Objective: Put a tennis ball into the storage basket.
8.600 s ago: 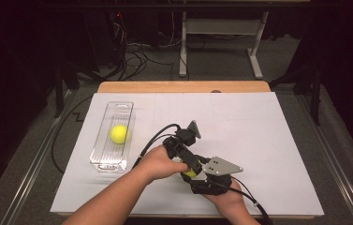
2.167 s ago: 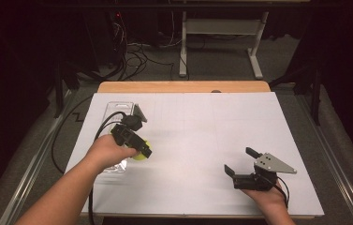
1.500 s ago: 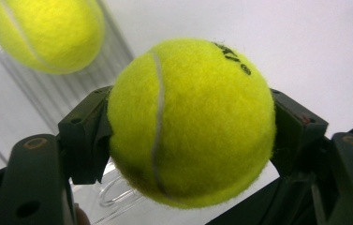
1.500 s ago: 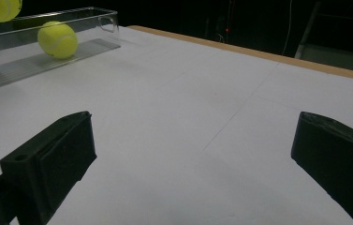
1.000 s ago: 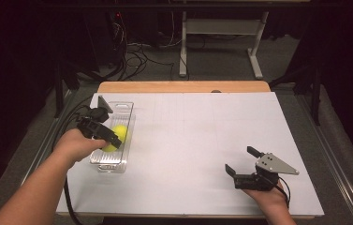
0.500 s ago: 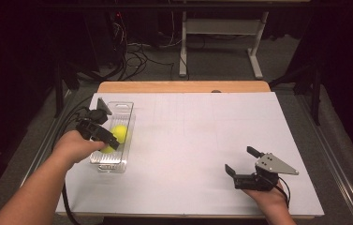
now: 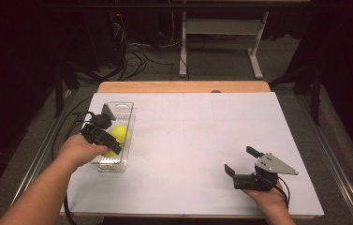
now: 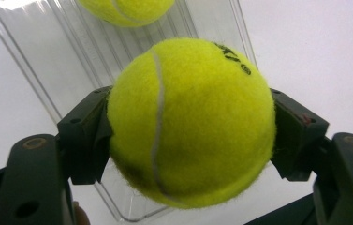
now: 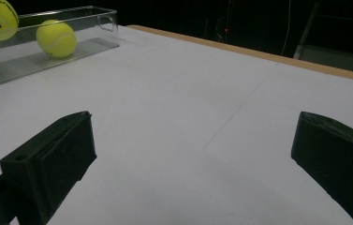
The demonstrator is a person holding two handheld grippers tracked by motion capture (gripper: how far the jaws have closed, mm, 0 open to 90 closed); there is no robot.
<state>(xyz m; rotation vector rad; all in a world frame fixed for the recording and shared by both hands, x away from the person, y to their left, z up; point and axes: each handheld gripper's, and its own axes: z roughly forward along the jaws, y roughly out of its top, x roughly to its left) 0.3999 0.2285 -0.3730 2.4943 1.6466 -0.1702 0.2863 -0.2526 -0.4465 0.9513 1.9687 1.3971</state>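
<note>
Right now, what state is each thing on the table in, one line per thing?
Left gripper: shut on a yellow tennis ball, over the tray.
Held yellow tennis ball: clamped between both pads, not yet released.
Second yellow tennis ball: lying inside the tray.
Clear plastic tray: upright, open-topped, on the white sheet.
Right gripper: open, empty, near the table's front edge.

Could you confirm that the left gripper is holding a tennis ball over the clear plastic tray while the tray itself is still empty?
Not quite: the tray is not empty. The left gripper does hold a tennis ball over the clear plastic tray, but a second tennis ball already lies inside it, as the right gripper view shows; the left gripper view also catches it beyond the held ball.
</note>
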